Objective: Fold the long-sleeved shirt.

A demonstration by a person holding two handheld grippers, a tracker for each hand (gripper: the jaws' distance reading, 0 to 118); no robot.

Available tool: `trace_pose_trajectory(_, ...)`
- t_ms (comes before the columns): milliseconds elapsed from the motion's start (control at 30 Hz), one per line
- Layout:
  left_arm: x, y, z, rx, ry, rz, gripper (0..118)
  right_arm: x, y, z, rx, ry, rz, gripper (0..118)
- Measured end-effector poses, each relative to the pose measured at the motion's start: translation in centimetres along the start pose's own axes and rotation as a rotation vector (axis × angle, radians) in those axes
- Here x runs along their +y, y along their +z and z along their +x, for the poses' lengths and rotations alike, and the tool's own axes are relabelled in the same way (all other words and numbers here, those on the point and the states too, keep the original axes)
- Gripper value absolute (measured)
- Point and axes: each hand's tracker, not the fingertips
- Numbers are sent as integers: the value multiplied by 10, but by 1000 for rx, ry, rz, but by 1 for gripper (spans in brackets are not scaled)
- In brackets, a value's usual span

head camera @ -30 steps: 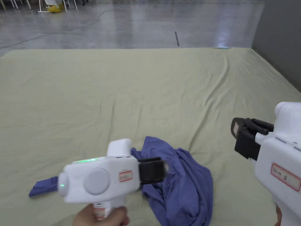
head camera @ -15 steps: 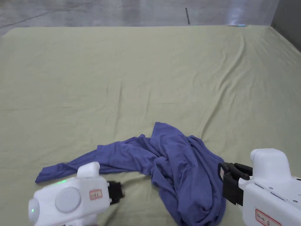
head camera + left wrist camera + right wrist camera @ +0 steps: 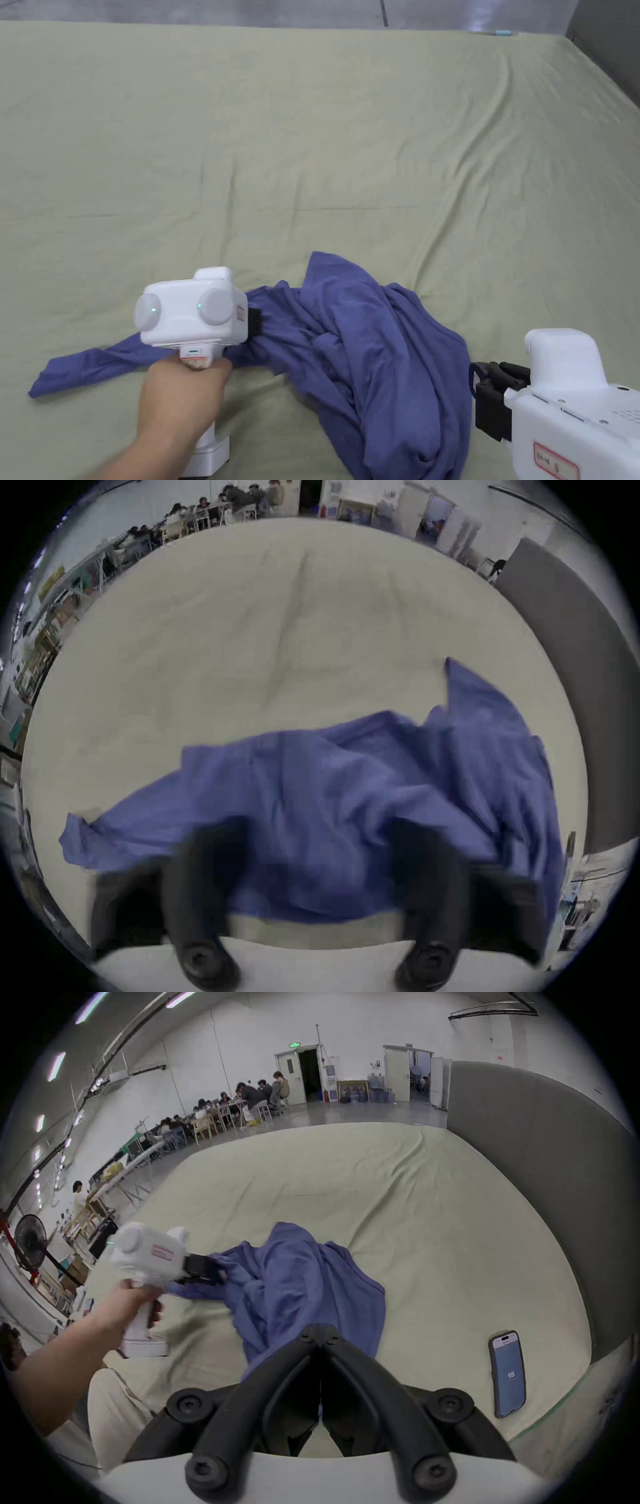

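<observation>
On wrinkled green sheet (image 3: 375,137), crumpled shirt (image 3: 375,350), grey floor beyond

A phone (image 3: 508,1373) lies on the wrinkled green sheet (image 3: 350,137); people sit at distant tables (image 3: 221,1111).

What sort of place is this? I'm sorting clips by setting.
Likely a big indoor hall or workshop, not a home: polished floor, rows of tables with people sitting at them, and a sheet-covered surface holding the blue shirt.

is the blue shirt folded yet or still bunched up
Bunched up: the shirt lies in a crumpled heap on the sheet, one sleeve trailing out.
</observation>
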Motion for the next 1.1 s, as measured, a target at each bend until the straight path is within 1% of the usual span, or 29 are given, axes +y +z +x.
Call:
trace_pose_trajectory(33, -2, 17, -1, -6, -17, 19, 4, 3, -8, 6, 0, -8, -8, 3)
trace_pose_trajectory(67, -4, 28, -3, -35, 15, -4, 4, 8, -15, 12, 2, -23, -19, 3)
trace_pose_trajectory(133, -7, 53, -11, -149, 82, 26, 4, 23, -36, 23, 27, -59, -33, 3)
trace_pose_trajectory(167, -7, 59, -13, -172, 102, 36, 4, 31, -49, 26, 60, -61, -55, 6)
trace_pose_trajectory(200, -8, 71, -17, -173, 102, 50, 4, 42, -67, 29, 86, -62, -88, 28)
trace_pose_trajectory(233, -11, 83, -19, -188, 111, 65, 4, 52, -88, 32, 94, -83, -128, 95)
trace_pose_trajectory(267, -14, 91, -21, -193, 114, 70, 4, 60, -110, 36, 95, -108, -177, 118)
trace_pose_trajectory(300, -20, 102, -19, -207, 119, 75, 4, 68, -126, 39, 160, -169, -199, 118)
trace_pose_trajectory(367, -31, 116, -18, -252, 135, 64, 4, 92, -156, 50, 160, -208, -271, 118)
trace_pose_trajectory(400, -36, 122, -18, -253, 134, 66, 4, 97, -183, 45, 146, -225, -300, 118)
trace_pose_trajectory(433, -39, 121, -20, -243, 122, 69, 4, 106, -201, 43, 117, -216, -313, 118)
trace_pose_trajectory(500, -46, 123, -19, -214, 99, 60, 4, 120, -233, 36, 52, -152, -308, 117)
trace_pose_trajectory(533, -49, 122, -19, -210, 97, 55, 4, 121, -249, 24, 31, -126, -342, 113)
trace_pose_trajectory(567, -51, 117, -23, -208, 98, 50, 4, 122, -264, 18, 2, -112, -415, 101)
trace_pose_trajectory(600, -52, 115, -25, -207, 103, 42, 4, 120, -277, 12, -13, -89, -484, 73)
trace_pose_trajectory(633, -54, 115, -29, -209, 112, 31, 4, 114, -285, 7, -4, -61, -516, 55)
trace_pose_trajectory(667, -55, 115, -33, -210, 119, 27, 4, 106, -284, -3, -34, -36, -529, 52)
trace_pose_trajectory(700, -57, 116, -37, -204, 128, 29, 4, 103, -272, -7, -92, 8, -460, 35)
trace_pose_trajectory(733, -58, 118, -42, -191, 137, 34, 4, 103, -256, -11, -56, 16, -391, 26)
trace_pose_trajectory(767, -59, 120, -46, -181, 141, 39, 4, 100, -248, -14, -22, 50, -389, 18)
trace_pose_trajectory(800, -59, 122, -50, -170, 141, 42, 4, 96, -238, -17, -50, 92, -377, 18)
trace_pose_trajectory(833, -59, 125, -54, -168, 147, 42, 4, 95, -221, -13, -51, 104, -318, 14)
trace_pose_trajectory(867, -58, 127, -58, -168, 155, 46, 4, 97, -208, -8, 6, 89, -309, 13)
trace_pose_trajectory(900, -55, 132, -61, -175, 166, 54, 4, 101, -191, 1, 69, 47, -304, 13)
trace_pose_trajectory(933, -52, 137, -63, -182, 174, 66, 4, 103, -172, 7, 88, 2, -274, 13)
trace_pose_trajectory(967, -50, 143, -65, -186, 180, 77, 4, 109, -154, 14, 96, -16, -242, 12)
trace_pose_trajectory(1033, -36, 163, -70, -211, 199, 125, 4, 130, -107, 26, 92, -3, -155, 12)
trace_pose_trajectory(1100, -18, 189, -72, -238, 190, 200, 4, 153, -60, 34, 92, 4, -47, 12)
